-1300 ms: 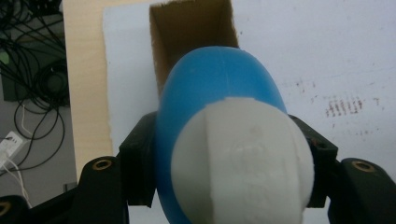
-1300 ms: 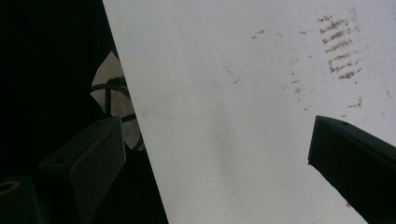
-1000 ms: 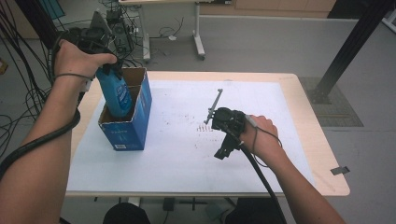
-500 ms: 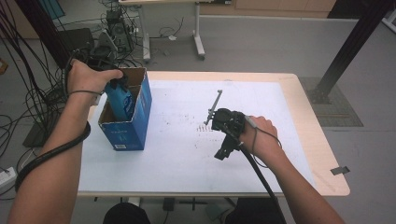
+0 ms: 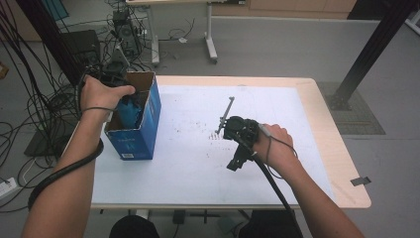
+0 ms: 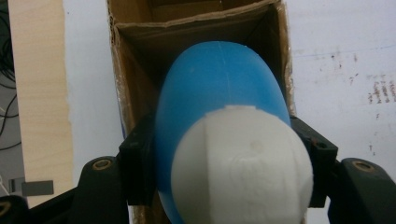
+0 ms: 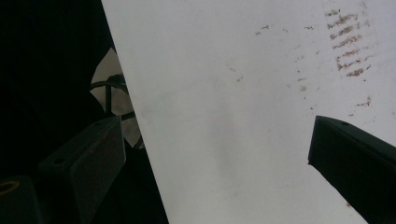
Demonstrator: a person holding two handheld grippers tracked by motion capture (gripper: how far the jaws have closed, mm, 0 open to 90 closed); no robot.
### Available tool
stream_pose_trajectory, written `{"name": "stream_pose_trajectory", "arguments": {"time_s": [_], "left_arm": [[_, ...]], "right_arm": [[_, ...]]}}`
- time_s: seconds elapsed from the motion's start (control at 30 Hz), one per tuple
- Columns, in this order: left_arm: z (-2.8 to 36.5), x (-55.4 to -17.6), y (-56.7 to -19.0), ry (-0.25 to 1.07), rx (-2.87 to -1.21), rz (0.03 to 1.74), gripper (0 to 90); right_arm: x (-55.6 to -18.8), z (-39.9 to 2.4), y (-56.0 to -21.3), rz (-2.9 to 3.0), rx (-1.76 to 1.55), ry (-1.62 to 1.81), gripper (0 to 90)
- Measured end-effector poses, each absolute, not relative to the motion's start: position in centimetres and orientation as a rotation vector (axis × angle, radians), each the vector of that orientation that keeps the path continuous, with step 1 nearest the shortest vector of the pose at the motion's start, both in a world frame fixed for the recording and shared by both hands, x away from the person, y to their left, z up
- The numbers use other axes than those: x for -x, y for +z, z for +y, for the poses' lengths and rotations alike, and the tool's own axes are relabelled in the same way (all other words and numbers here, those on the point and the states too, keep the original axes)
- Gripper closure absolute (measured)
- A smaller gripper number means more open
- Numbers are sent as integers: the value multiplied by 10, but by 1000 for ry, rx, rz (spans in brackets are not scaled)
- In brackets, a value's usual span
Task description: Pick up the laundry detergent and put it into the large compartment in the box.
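Lowered since a second ago, the left gripper (image 6: 224, 154), clamped on the blue bottle (image 6: 219, 88) now half inside the box (image 5: 148, 116) ahead, should sink straight before releasing, while the right gripper (image 7: 215, 154) rests wide.

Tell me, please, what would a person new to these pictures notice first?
The blue bottle with a white cap, clamped between the left gripper fingers, going down into the open blue cardboard box at the table's left side. Next, the right gripper resting open on the white table, near small brown marks.
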State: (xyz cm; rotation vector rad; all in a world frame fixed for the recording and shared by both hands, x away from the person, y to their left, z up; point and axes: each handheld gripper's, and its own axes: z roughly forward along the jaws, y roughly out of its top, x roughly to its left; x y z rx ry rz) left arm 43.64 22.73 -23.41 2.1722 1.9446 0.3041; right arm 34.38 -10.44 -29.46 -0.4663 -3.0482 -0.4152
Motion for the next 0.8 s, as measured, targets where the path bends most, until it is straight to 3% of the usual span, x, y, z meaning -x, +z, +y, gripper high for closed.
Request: {"name": "stream_pose_trajectory", "arguments": {"time_s": [0.8], "left_arm": [[225, -436, -266, 294, -2211, 1966, 378]], "right_arm": [[-344, -104, -295, -3048, 477, -399, 37]]}}
